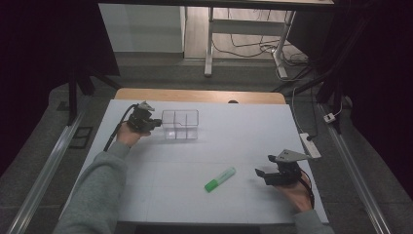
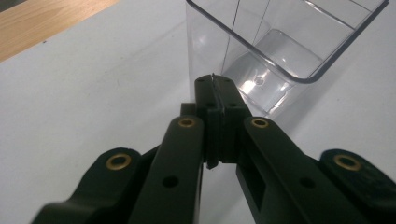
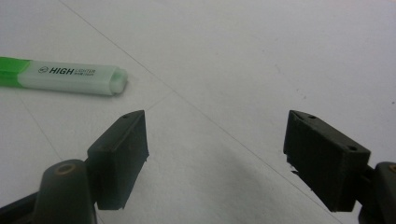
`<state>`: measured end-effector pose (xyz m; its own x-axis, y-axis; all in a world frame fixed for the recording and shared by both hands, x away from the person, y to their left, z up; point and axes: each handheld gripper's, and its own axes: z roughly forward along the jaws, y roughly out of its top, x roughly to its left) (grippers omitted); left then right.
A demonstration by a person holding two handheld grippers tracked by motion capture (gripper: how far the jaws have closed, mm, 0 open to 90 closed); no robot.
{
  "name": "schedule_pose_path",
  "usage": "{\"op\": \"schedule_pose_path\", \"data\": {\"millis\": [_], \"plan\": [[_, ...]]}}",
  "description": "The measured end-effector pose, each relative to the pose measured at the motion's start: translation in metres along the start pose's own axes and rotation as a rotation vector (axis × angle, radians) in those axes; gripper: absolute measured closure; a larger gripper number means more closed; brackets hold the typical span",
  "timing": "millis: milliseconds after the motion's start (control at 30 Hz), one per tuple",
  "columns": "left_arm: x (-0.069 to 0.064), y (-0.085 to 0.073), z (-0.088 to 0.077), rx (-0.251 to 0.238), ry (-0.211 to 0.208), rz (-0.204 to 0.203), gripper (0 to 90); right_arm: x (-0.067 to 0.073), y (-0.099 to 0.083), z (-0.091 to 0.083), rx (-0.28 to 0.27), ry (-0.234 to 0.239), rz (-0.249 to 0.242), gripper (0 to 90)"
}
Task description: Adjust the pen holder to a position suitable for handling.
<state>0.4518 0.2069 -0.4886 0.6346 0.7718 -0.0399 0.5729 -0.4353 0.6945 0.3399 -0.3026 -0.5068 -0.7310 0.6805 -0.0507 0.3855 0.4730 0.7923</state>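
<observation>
Early yet — left gripper (image 1: 157, 122) fingers closed empty beside clear organizer (image 1: 180, 124) near counter's far edge, right gripper (image 1: 265, 165) fingers open — green highlighter (image 1: 220, 179) unpicked.

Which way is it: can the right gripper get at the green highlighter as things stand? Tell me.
Probably yes. The right gripper has its jaws open and pointing toward the green highlighter, with nothing but bare white table between them in the high view.

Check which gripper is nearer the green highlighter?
Right. The right gripper, jaws open, sits just right of the highlighter on the white table. The left gripper, jaws shut, is far off at the back left, against the clear box.
</observation>
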Motion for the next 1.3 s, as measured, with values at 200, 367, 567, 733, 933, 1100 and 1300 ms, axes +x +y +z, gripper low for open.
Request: {"op": "schedule_pose_path", "data": {"millis": [200, 367, 567, 733, 933, 1100, 1300], "plan": [[-0.007, 0.009, 0.007, 0.004, -0.009, 0.015, 88.9, 0.0, 0.0, 0.0, 0.001, 0.001, -0.001, 20.9], [-0.013, 0.017, 0.014, 0.011, -0.023, 0.026, 88.9, 0.0, 0.0, 0.001, 0.002, 0.003, -0.001, 20.9], [-0.022, 0.026, 0.021, 0.011, -0.034, 0.036, 88.9, 0.0, 0.0, 0.001, 0.006, 0.007, -0.003, 20.9], [-0.026, 0.031, 0.025, 0.014, -0.041, 0.047, 88.9, 0.0, -0.001, 0.002, 0.01, 0.009, -0.004, 20.9], [-0.031, 0.035, 0.029, 0.017, -0.053, 0.041, 88.9, 0.0, -0.001, 0.002, 0.017, 0.008, -0.007, 20.9], [-0.033, 0.038, 0.031, 0.021, -0.049, 0.05, 88.9, 0.0, -0.001, 0.002, 0.018, 0.008, -0.01, 20.8], [-0.032, 0.038, 0.029, 0.012, -0.05, 0.044, 88.9, 0.0, -0.001, 0.002, 0.019, 0.01, -0.01, 20.8]]}}
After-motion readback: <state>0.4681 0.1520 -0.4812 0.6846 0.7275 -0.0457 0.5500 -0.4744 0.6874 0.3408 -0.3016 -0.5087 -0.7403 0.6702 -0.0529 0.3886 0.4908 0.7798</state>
